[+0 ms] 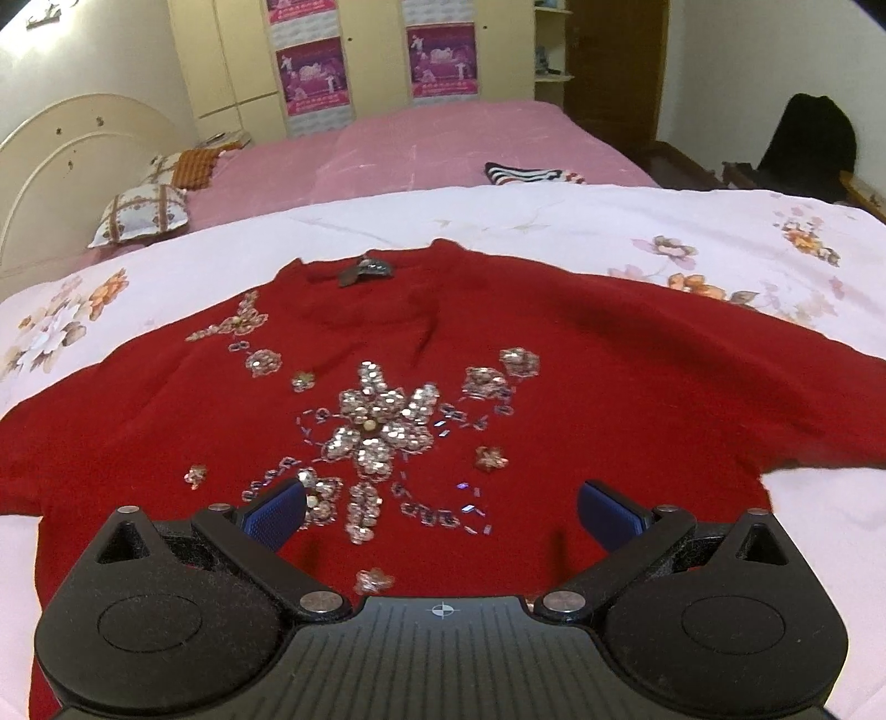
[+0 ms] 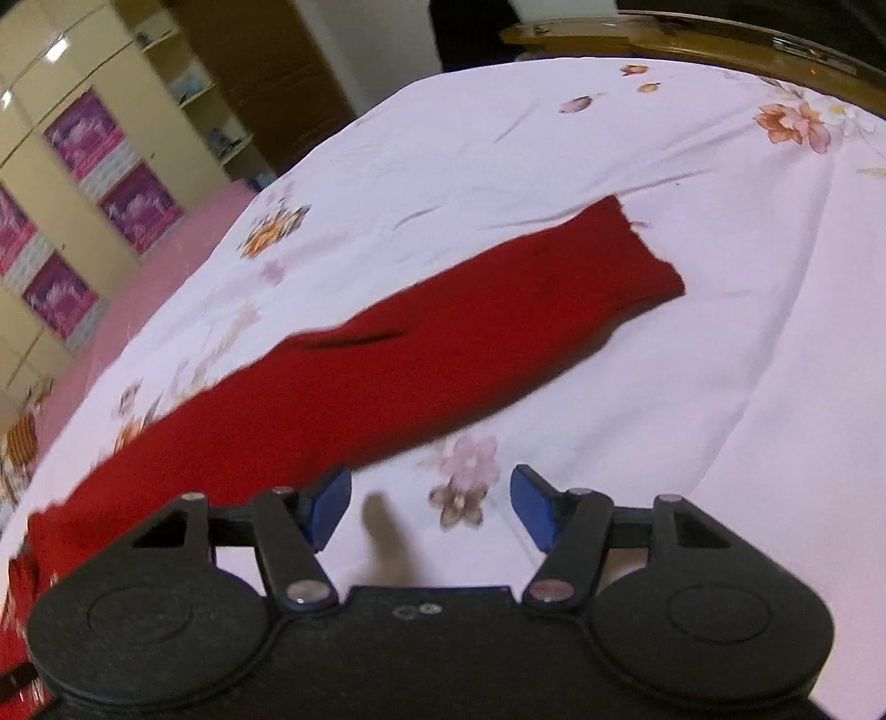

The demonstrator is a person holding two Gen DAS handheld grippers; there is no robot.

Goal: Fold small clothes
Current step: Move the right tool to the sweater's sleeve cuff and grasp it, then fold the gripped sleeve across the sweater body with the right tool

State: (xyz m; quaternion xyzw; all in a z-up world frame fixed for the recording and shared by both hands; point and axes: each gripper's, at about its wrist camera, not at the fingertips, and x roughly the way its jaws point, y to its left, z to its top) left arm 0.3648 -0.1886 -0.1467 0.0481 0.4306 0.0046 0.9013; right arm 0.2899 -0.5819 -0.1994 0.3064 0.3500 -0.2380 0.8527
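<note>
a red sweater [image 1: 554,354] lies flat, front up, on a floral sheet [image 1: 498,221], neck toward the far side and a sequin flower [image 1: 382,426] on its chest. the left gripper [image 1: 440,512] hangs over the lower chest with its jaws spread wide, holding nothing; red cloth fills the space between the blue pads [image 1: 274,518]. the sweater's hem runs under the tool body and out of view. in the right wrist view one sleeve [image 2: 443,343] stretches straight out across the sheet, its cuff [image 2: 648,260] ending well short of the wooden bed edge [image 2: 692,33]. the right gripper [image 2: 429,507] sits just beside the sleeve's near edge, jaws wide and empty over bare sheet, its left pad [image 2: 329,509] close to the red cloth; whether it touches is unclear. bare sheet lies open beyond the cuff and along the sleeve's near side. past the neck are a pink bed [image 1: 443,149], pillows [image 1: 144,213] and a striped cloth [image 1: 531,174].
</note>
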